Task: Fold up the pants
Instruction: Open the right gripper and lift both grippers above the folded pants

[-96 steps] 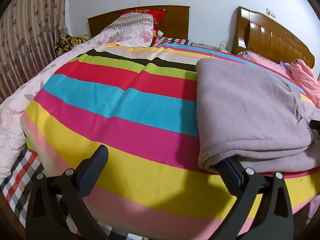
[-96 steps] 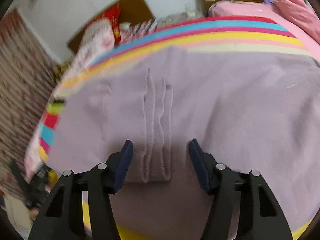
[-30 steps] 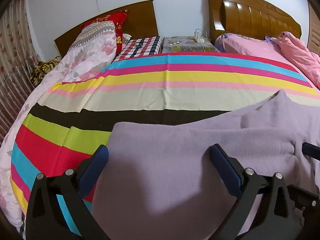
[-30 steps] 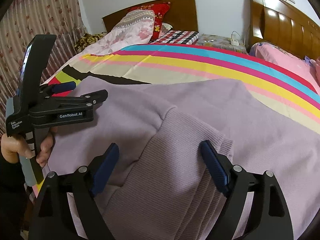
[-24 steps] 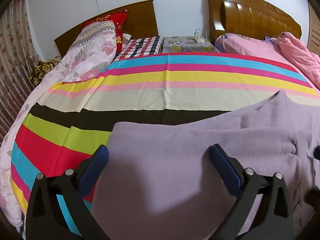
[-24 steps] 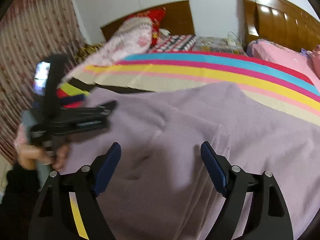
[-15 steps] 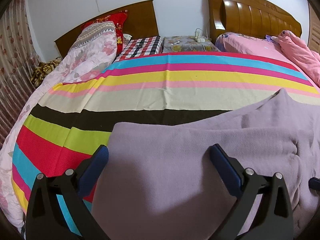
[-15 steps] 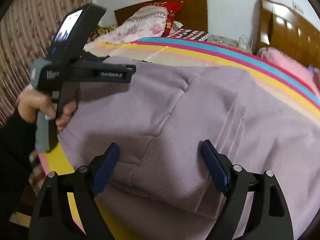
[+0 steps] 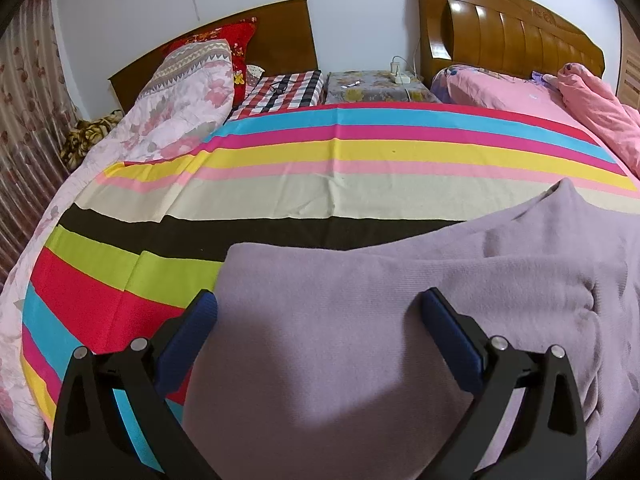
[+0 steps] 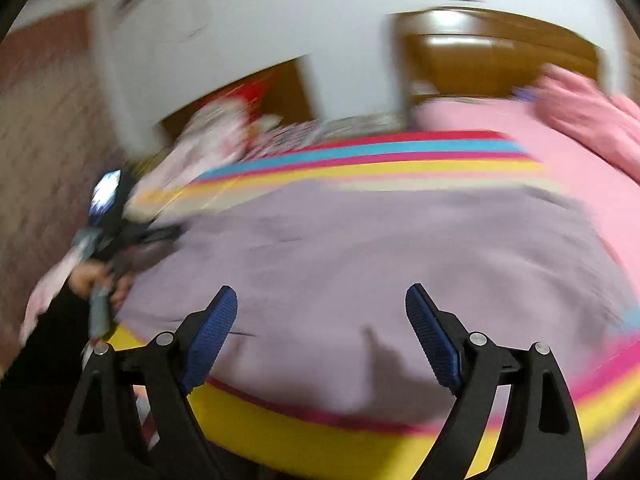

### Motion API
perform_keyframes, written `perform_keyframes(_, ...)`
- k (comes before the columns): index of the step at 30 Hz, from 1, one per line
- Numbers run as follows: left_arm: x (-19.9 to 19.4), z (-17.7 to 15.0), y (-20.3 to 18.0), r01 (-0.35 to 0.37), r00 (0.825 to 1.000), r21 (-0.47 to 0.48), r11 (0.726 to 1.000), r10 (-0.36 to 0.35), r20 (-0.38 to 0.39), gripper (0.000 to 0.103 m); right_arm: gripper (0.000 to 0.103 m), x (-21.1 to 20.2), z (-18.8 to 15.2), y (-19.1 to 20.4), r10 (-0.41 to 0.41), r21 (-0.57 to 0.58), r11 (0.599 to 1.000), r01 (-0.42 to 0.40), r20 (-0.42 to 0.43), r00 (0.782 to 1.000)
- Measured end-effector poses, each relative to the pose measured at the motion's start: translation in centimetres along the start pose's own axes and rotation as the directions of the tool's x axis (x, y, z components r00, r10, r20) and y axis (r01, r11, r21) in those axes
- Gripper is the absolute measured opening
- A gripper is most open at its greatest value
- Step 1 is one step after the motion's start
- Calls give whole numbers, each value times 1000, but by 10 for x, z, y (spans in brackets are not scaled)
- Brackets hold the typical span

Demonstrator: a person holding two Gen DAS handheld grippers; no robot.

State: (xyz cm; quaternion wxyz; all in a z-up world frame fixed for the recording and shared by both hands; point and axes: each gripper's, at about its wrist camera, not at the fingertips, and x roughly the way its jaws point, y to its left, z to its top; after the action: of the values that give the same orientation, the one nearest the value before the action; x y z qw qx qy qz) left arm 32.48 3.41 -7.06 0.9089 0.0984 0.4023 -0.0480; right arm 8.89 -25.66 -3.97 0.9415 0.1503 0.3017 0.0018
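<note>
The lilac knit pants [image 9: 360,320] lie folded flat on the striped bedspread [image 9: 320,160]. My left gripper [image 9: 318,312] is open and empty, hovering just above the pants' left part, its left finger over the cloth's left edge. In the blurred right wrist view the pants [image 10: 380,260] fill the middle of the bed. My right gripper [image 10: 320,308] is open and empty above their near edge. The left gripper [image 10: 120,236] shows there at the left, held in a hand over the pants' left end.
A floral quilt [image 9: 180,96] and red pillow [image 9: 224,40] lie at the far left by a wooden headboard [image 9: 280,40]. A second bed with pink bedding [image 9: 560,100] stands at the right. A nightstand [image 9: 372,88] sits between them. A curtain [image 9: 24,100] hangs at the left.
My right gripper has swung fast and pulled back toward the near bed edge, blurring its view. My left gripper has stayed almost still over the pants. Both stay open.
</note>
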Motion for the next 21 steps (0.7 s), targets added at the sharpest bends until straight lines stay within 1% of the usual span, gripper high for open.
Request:
perform_keyframes(1,0,0,0,0,1000,0,1000,0,1,102,84,-15,-7,-25,-37,85,996,35,18,999)
perform_keyframes(2,0,0,0,0,1000,0,1000,0,1,102,84,-27,-13,-49,-57,169,984,51,29,998)
perform_keyframes(4,0,0,-1,-4,1000,3,1000,4,1,102,84,-48,-29,-90,-75,318,946,57,46,996)
perform_keyframes(5,0,0,-1,-6,1000,4,1000,6,0,102,82,-51,-34,-104,-77,363,930,56,44,996)
perform_keyframes(6,0,0,-2,-8,1000,6,1000,8,0,102,79,-53,-39,-122,-84,413,908,67,25,996)
perform_keyframes(7,0,0,-2,-9,1000,7,1000,9,-1,102,78,-53,-41,-133,-102,437,895,88,9,995)
perform_keyframes(8,0,0,-2,-10,1000,7,1000,10,-2,102,78,-50,-42,-141,-113,448,888,102,-3,994)
perform_keyframes(11,0,0,-2,-6,1000,9,1000,7,-6,102,77,-36,-33,-155,-106,462,881,105,-25,994)
perform_keyframes(12,1,0,-2,-5,1000,9,1000,5,-8,102,77,-28,-29,-157,-88,459,883,96,-38,995)
perform_keyframes(13,1,-1,-2,-1,1000,9,1000,1,-10,102,77,-22,-27,-161,-84,456,884,104,-64,994)
perform_keyframes(14,1,-1,-1,1,1000,7,1000,-1,-10,102,77,-16,-23,-164,-96,455,881,128,-93,991)
perform_keyframes(15,0,-1,0,6,1000,3,1000,-6,-7,102,77,-15,-23,-168,-92,450,883,131,-108,990)
perform_keyframes(16,-2,-2,0,7,1000,0,1000,-7,6,102,77,-10,-19,-166,-85,430,894,129,-120,989)
perform_keyframes(17,-5,-3,0,8,1000,2,1000,-8,25,102,77,-7,-16,-164,-93,406,902,144,-143,985)
perform_keyframes(19,-14,-4,-2,1,998,12,1000,-2,64,101,78,-4,-14,-160,-92,388,908,162,-191,977)
perform_keyframes(20,-21,-5,-5,-10,996,22,1000,8,86,101,79,-3,-14,-160,-76,388,909,154,-210,975)
perform_keyframes(21,-32,-6,-13,-6,993,47,999,1,115,101,79,-4,-14,-160,-37,403,906,128,-226,973)
